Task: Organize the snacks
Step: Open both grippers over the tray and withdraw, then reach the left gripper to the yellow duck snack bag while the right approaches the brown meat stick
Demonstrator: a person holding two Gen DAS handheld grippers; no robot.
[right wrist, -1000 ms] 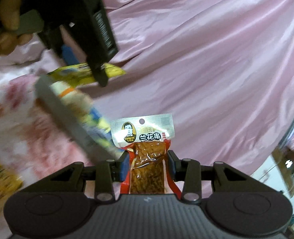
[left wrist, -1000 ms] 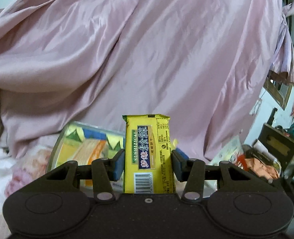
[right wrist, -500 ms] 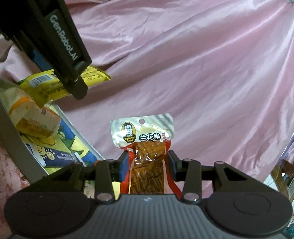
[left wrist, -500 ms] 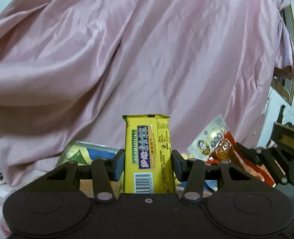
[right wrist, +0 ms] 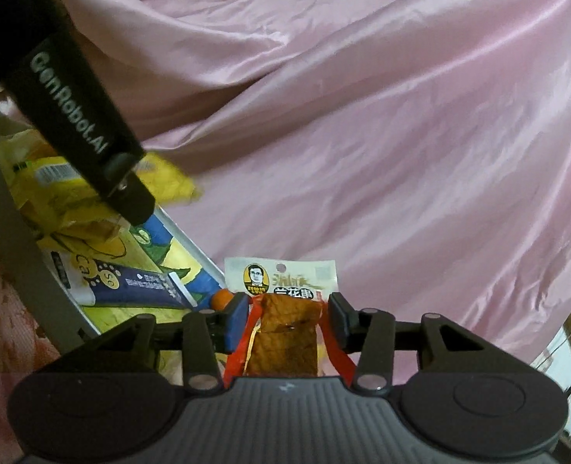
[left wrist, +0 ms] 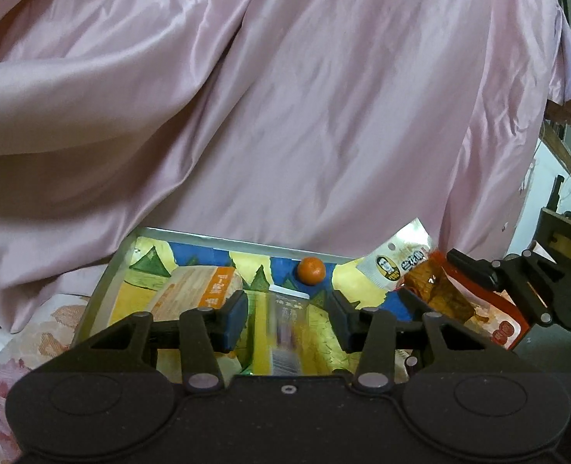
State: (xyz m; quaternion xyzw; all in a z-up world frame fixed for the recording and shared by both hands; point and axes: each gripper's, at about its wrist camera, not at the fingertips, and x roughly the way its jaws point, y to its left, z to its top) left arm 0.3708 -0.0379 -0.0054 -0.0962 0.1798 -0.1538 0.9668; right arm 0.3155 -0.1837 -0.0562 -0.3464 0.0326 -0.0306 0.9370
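I am parting my left gripper (left wrist: 285, 319); the yellow biscuit pack (left wrist: 285, 332) is blurring between jaws that no longer touch it, dropping toward the tray (left wrist: 96, 301). My right gripper (right wrist: 285, 319) is widening too, jaws just clear of the red tofu pouch (right wrist: 285, 342) above the tray's corner. Risk: the pouch is tipping outside onto the pink sheet (right wrist: 363, 135).
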